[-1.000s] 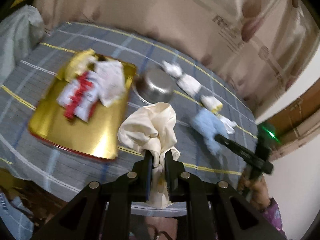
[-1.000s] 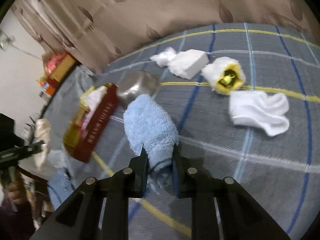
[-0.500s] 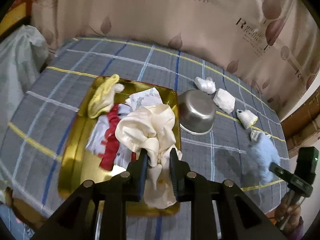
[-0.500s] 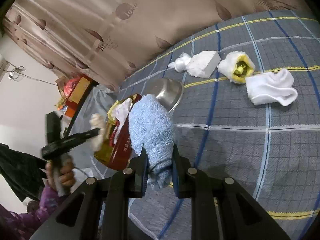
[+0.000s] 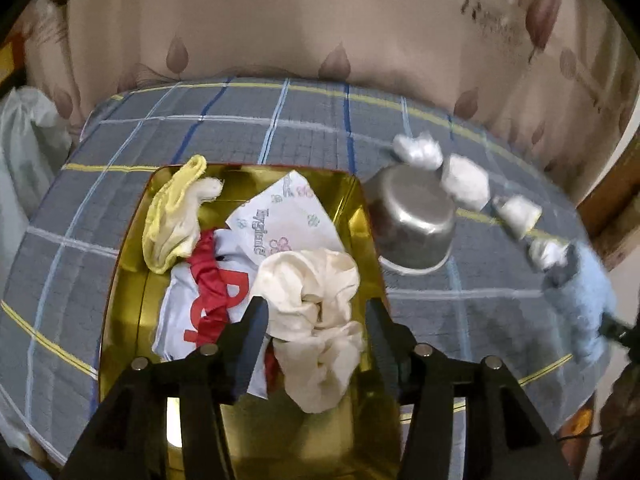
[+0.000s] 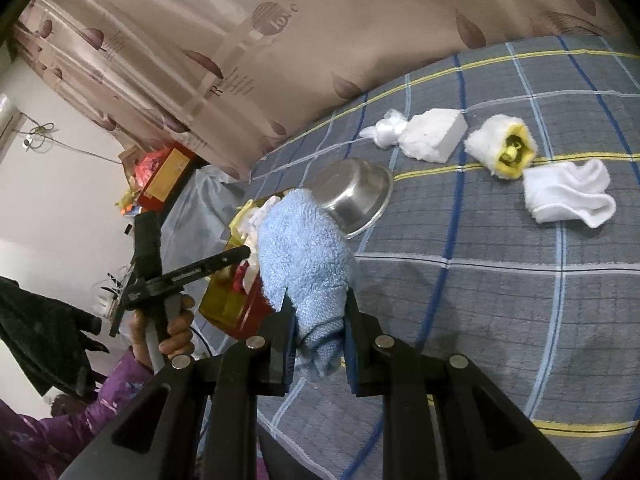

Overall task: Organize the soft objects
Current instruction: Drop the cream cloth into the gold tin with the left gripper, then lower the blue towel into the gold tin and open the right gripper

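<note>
Cream cloth lies in gold tray, loose between opening jaws of left gripper. Right gripper pinches blue towel in air. Risk: cloth snags on finger, lifts back out.

The crumpled cloth lies in the tray between the left gripper fingers, the upturned metal bowl beyond to their right.

The rectangular metal tray is gold inside, red outside. It contains a cream crumpled cloth, a yellow knitted cloth and a white fabric with red lettering. The fluffy towel is light blue. The grey bedcover carries blue, white and yellow check lines.
</note>
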Action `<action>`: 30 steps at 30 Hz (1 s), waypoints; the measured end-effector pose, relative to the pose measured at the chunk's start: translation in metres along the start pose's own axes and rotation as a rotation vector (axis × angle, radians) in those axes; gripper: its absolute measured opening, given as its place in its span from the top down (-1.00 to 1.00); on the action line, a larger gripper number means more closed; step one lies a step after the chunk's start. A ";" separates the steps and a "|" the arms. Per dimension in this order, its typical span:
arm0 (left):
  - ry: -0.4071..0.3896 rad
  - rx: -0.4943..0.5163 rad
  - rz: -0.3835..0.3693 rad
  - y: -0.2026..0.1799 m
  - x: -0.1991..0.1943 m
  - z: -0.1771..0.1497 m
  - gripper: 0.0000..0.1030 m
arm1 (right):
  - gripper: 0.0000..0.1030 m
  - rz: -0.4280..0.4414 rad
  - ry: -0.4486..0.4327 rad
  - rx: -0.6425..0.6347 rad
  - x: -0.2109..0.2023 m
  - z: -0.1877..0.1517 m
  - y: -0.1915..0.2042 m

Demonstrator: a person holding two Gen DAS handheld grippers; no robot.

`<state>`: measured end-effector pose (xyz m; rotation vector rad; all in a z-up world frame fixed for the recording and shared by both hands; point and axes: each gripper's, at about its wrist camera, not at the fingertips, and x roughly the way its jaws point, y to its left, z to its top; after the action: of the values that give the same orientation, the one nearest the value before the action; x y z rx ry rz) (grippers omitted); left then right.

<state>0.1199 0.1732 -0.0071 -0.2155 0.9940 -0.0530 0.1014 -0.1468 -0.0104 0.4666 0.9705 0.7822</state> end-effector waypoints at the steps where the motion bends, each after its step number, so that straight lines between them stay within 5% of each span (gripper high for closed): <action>1: -0.033 -0.031 -0.005 0.003 -0.011 -0.002 0.00 | 0.64 0.006 0.002 -0.004 0.001 0.000 0.002; 10: -0.222 -0.250 0.349 0.019 -0.106 -0.072 -0.03 | 0.64 0.133 0.058 -0.065 0.042 0.017 0.062; 14: -0.267 -0.355 0.437 0.035 -0.128 -0.114 -0.03 | 0.64 0.178 0.118 -0.046 0.087 0.019 0.094; 18: -0.300 -0.414 0.447 0.050 -0.142 -0.131 -0.03 | 0.64 0.156 0.174 -0.045 0.143 0.020 0.123; 23: -0.367 -0.363 0.489 0.044 -0.158 -0.133 -0.03 | 0.63 0.070 0.216 -0.039 0.205 0.018 0.145; 30: -0.359 -0.367 0.439 0.055 -0.157 -0.131 -0.03 | 0.63 -0.073 0.215 -0.082 0.247 0.004 0.170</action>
<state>-0.0786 0.2288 0.0422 -0.3246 0.6671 0.5550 0.1232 0.1518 -0.0308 0.2783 1.1441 0.8145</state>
